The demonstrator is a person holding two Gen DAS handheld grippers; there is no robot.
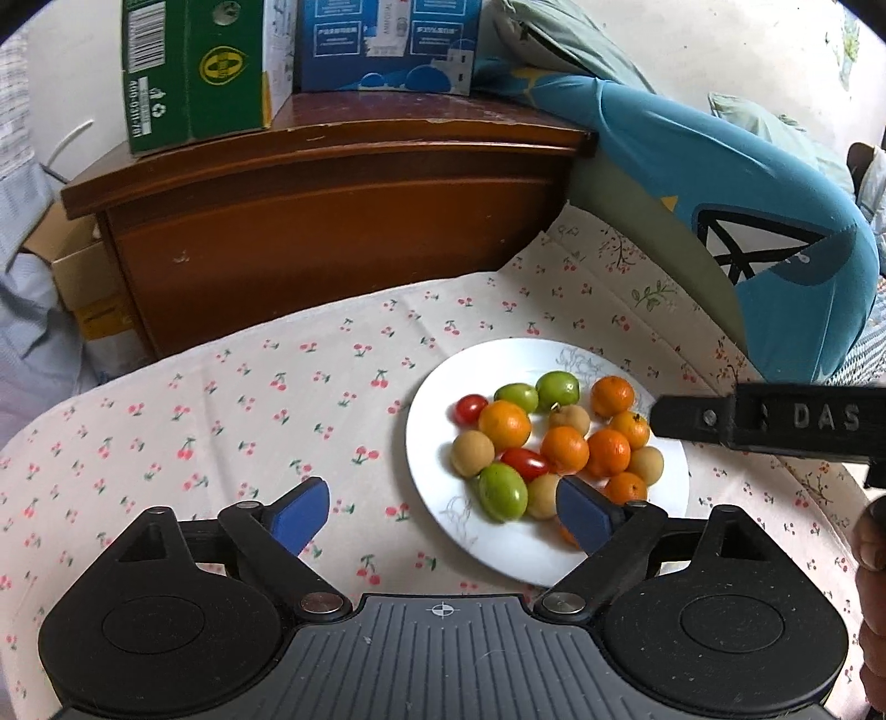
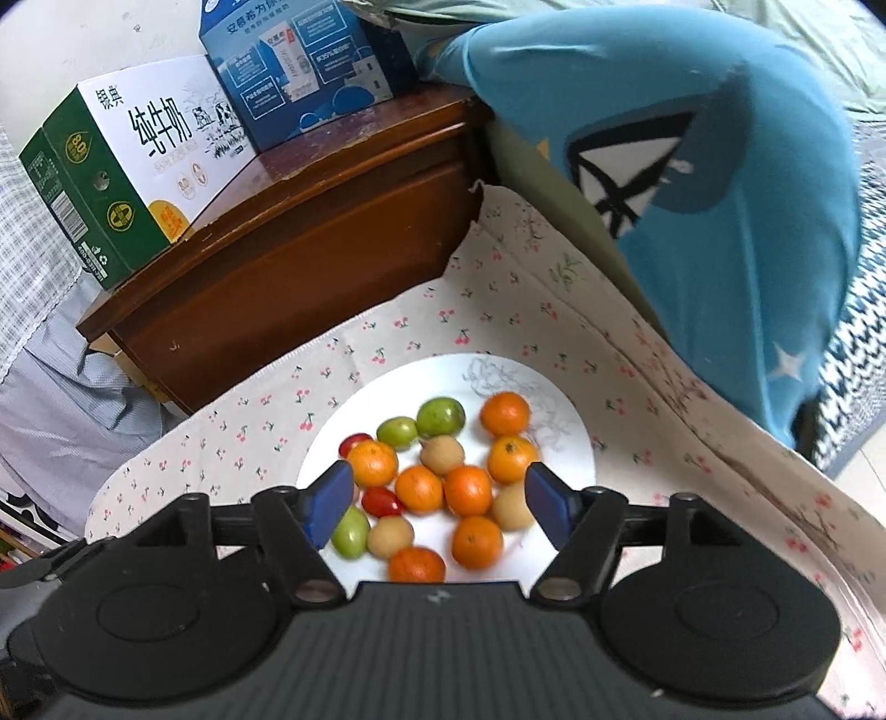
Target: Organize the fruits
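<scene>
A white plate (image 1: 437,387) lies on a cherry-print cloth (image 1: 221,415) and holds several small oranges (image 1: 504,423), green fruits (image 1: 501,490), red cherry tomatoes (image 1: 470,407) and tan round fruits (image 1: 472,453). My left gripper (image 1: 440,493) hangs open over the plate's near left rim, with nothing between its blue pads. In the right wrist view the same plate (image 2: 387,376) sits straight ahead. My right gripper (image 2: 440,476) is open above the oranges (image 2: 468,490) and a tomato (image 2: 382,501), touching none of them. The right tool's black side bar (image 1: 775,421) reaches in over the plate's right edge.
A brown wooden nightstand (image 1: 332,221) stands behind the cloth, with a green and white milk box (image 1: 194,72) and a blue box (image 1: 387,44) on top. A blue pillow (image 1: 747,221) leans at the right. A hand (image 1: 872,531) shows at the right edge.
</scene>
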